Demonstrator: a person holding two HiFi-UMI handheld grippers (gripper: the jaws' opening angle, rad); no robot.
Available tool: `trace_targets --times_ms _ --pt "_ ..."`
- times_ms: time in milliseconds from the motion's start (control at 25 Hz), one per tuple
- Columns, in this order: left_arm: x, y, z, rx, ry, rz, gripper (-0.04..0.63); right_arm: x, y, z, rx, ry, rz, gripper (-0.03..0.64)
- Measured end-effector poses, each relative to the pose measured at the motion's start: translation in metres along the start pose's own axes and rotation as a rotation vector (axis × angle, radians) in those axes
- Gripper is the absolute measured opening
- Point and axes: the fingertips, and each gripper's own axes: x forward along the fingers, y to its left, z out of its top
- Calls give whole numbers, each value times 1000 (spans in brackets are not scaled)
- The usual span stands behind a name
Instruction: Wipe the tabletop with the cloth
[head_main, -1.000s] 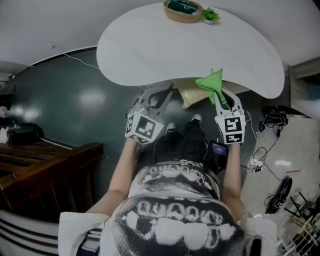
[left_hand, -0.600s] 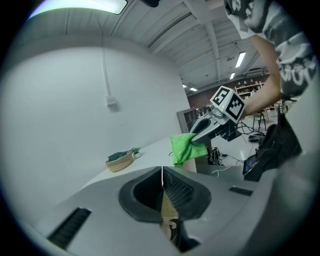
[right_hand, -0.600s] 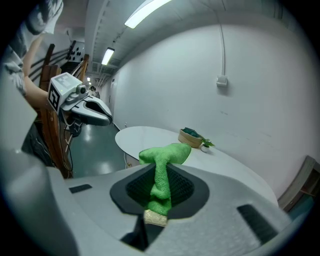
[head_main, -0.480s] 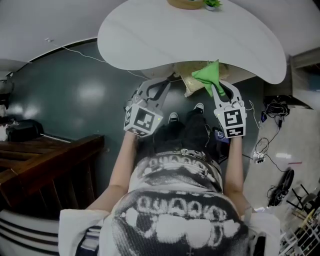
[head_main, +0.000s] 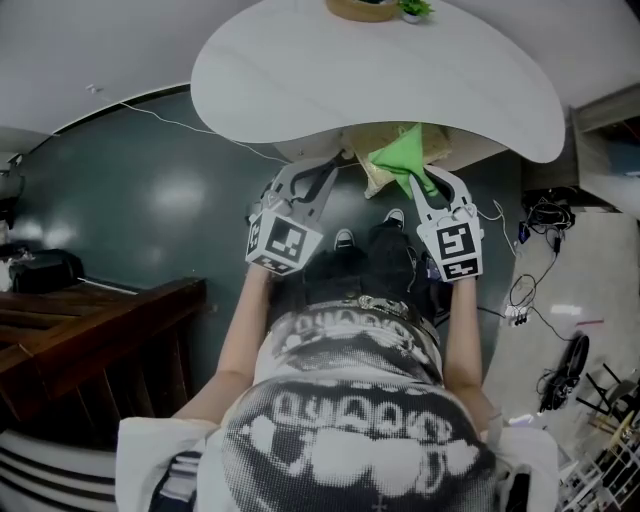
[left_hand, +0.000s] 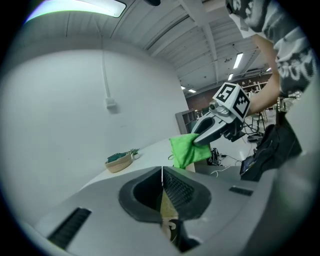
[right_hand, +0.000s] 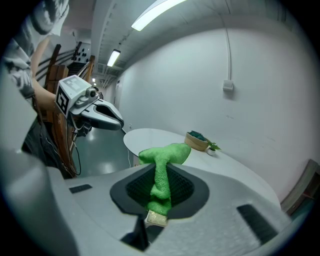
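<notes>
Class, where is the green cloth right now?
Head view: the green cloth is pinched in the right gripper, by the white table's near edge, right of centre.

The top edge of the head view cuts off the basket (head_main: 362, 9) and the small plant (head_main: 413, 7) beside it, along with the far side of the counter (head_main: 330, 80). What fills the basket is too small to tell. At upper centre, under the counter's near rim, a pale yellowish thing (head_main: 372, 180) is half covered by the cloth (head_main: 400, 155) and the rim; what it is cannot be told. The left gripper (head_main: 335, 165) and right gripper (head_main: 425, 178) hide the hands holding them. In the right gripper view, lower centre, the cloth's bottom end disappears between the fingers (right_hand: 184, 187).
</notes>
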Motion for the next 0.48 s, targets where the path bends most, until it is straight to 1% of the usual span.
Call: trace_targets --times_ms 200,480 --pt "2 -3 2 2 -2 -15 6 0 1 -3 -3 3 0 54" --pt "4 -3 -4 -1 -1 -10 6 0 2 -4 -4 13 0 54"
